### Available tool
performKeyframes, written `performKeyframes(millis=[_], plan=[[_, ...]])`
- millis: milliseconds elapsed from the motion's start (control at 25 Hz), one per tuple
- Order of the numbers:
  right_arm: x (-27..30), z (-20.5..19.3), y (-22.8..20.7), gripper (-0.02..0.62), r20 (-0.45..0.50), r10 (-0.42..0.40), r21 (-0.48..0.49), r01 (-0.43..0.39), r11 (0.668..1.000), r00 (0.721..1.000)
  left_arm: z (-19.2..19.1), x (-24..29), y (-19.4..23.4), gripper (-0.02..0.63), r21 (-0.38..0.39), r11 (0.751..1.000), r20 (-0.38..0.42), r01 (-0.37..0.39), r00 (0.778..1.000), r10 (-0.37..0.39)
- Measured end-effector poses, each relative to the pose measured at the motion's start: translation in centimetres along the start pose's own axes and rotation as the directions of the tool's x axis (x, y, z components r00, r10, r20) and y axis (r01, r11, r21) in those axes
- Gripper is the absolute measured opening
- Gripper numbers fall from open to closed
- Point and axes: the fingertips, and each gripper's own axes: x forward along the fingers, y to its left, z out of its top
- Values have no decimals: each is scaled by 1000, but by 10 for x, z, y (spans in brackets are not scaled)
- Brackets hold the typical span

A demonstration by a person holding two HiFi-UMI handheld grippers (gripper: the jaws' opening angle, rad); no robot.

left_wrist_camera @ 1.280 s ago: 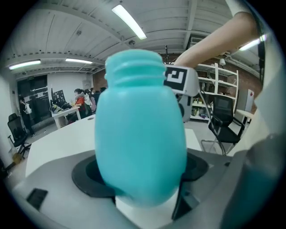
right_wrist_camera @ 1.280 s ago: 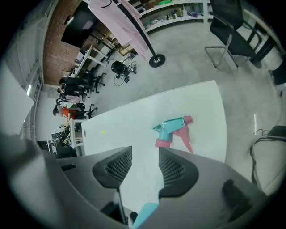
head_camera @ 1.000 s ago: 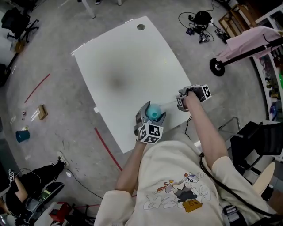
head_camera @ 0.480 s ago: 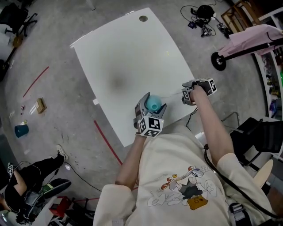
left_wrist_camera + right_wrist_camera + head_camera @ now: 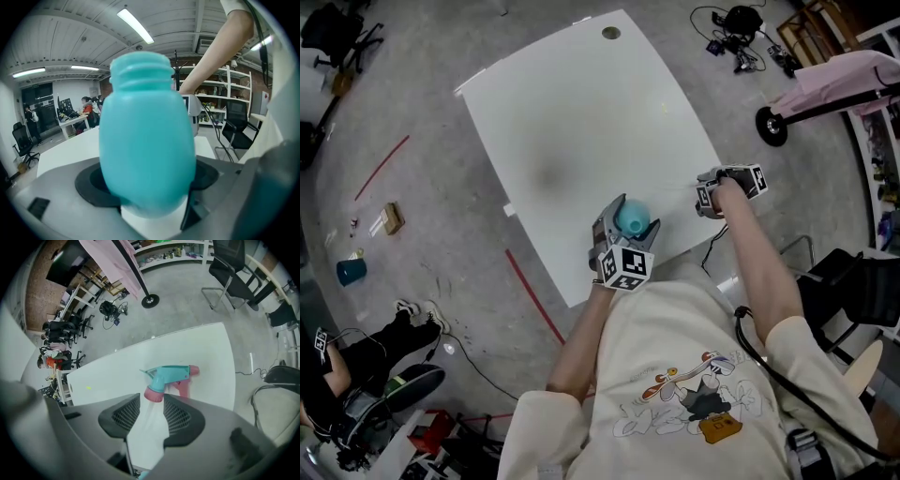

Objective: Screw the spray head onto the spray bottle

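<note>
Left gripper (image 5: 630, 225): fingers clamped on the spray bottle (image 5: 147, 140), one smooth black pad (image 5: 91, 183) on each flank of its belly. The bottle is turquoise matte plastic with an egg-shaped body and a short ribbed threaded neck. Its base sits deep between the fingers and its neck sticks out past the fingertips, with nothing on it. In the head view the open mouth reads as a round turquoise ring.

Right gripper (image 5: 152, 402): pointing steeply down at the white, flat, glossy surface (image 5: 117, 366). The fingers are part-way apart and have just been closing. Their pads (image 5: 125, 416) are black with a mesh texture.

The spray head (image 5: 171, 373) lies on its side on the surface, just beyond the right fingertips. It has a turquoise moulded body, and its round pink screw collar (image 5: 153, 393) sits right at the mouth of the gap between the fingers. The pink trigger (image 5: 183, 389) and the pink nozzle tip (image 5: 194, 371) are on the far side of the collar from the fingers. A pale translucent streak, probably the dip tube, runs from the collar back between the pads. The collar looks about as wide as the gap, but I can't confirm that the pads touch it. It looks just clear of them.

The bottle is well apart from the spray head, one in each hand's zone.
</note>
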Motion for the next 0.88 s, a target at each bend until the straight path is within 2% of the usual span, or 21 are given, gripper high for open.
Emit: performKeyframes(millis=[160, 320, 400, 480, 600, 680, 760, 880], plan=[[1, 7, -3, 135, 33, 5, 29, -6, 1000, 999, -4, -4, 3, 419, 1, 1000, -16, -10, 1000, 10], [1, 4, 6, 124, 40, 38, -27, -37, 999, 998, -9, -3, 4, 419, -1, 1000, -21, -18, 1000, 18], [-3, -5, 15, 123, 37, 63, -137, -57, 989, 997, -9, -2, 4, 419, -3, 1000, -20, -19, 1000, 19], [-10, -17, 30, 123, 23, 108, -303, -96, 948, 994, -6, 0, 5, 419, -7, 1000, -24, -19, 1000, 18], [-29, -47, 55, 121, -30, 193, -490, -183, 852, 981, -2, 0, 10, 419, -21, 1000, -30, -20, 999, 20], [-45, -69, 73, 121, -77, 258, -598, -252, 761, 963, 0, -2, 15, 419, -42, 999, -39, -26, 999, 24], [-67, -91, 92, 121, -120, 321, -723, -304, 620, 939, 1, -7, 22, 419, -66, 997, -56, -38, 998, 34], [-105, -123, 118, 121, -163, 407, -886, -315, 341, 899, 5, -17, 31, 419, -86, 995, -67, -56, 996, 51]])
